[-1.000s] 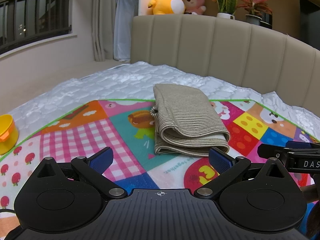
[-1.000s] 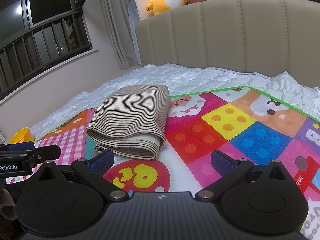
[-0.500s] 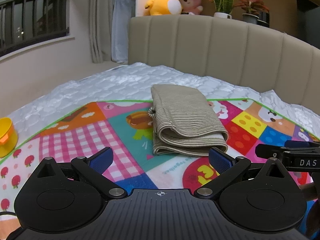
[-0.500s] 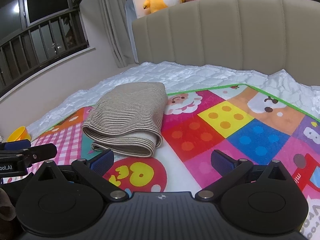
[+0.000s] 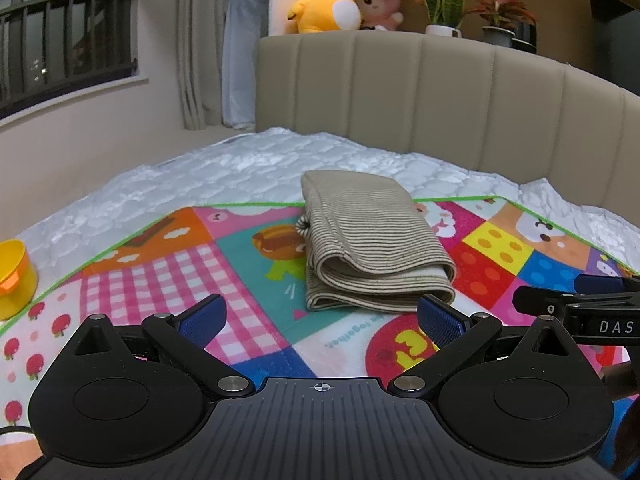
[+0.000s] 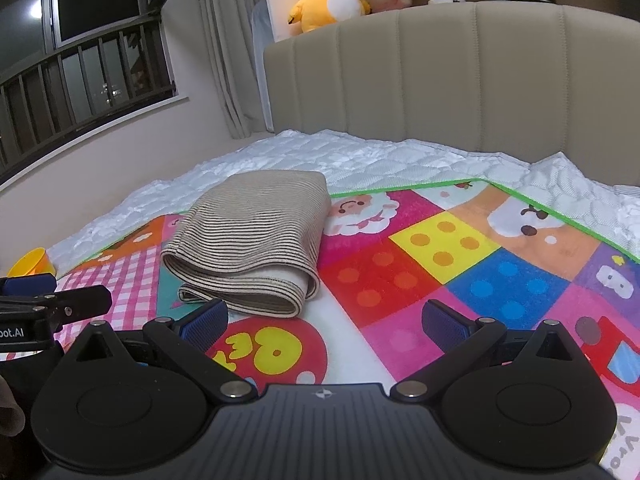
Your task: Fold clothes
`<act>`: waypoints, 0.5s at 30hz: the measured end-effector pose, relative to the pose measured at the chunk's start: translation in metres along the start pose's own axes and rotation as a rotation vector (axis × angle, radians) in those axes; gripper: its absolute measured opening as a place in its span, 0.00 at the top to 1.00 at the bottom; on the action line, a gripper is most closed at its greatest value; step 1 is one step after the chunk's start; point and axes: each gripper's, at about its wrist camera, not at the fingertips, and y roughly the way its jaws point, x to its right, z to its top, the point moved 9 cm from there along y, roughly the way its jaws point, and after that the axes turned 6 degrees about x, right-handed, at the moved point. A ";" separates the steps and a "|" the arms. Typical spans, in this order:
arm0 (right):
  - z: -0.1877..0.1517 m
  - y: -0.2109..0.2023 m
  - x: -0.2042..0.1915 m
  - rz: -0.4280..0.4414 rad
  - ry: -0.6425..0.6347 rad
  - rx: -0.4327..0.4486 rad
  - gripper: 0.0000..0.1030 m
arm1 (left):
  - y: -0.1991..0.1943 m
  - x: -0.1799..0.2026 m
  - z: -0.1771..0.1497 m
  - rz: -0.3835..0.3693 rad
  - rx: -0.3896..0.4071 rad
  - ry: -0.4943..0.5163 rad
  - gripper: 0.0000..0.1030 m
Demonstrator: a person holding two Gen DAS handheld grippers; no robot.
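Both our grippers backed off slightly; left gripper [image 5: 320,320] and right gripper [image 6: 324,322] spread wide, empty, since striped garment [image 5: 368,248] lies folded mid-frame on play mat [image 5: 168,272].

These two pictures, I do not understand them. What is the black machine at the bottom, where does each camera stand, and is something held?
Each picture comes from a camera on a hand-held gripper, looking forward along its two blue-tipped fingers. One view shows the left gripper, the other the right gripper. Both are open and hold nothing. Ahead, a folded striped garment lies on a colourful play mat spread over a white quilted bed cover. A yellow cup stands at the left edge. Plush toys and potted plants sit behind the headboard.
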 end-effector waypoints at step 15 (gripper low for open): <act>0.000 0.001 -0.004 0.018 -0.006 -0.004 0.00 | -0.001 0.000 0.000 -0.003 0.005 0.005 0.00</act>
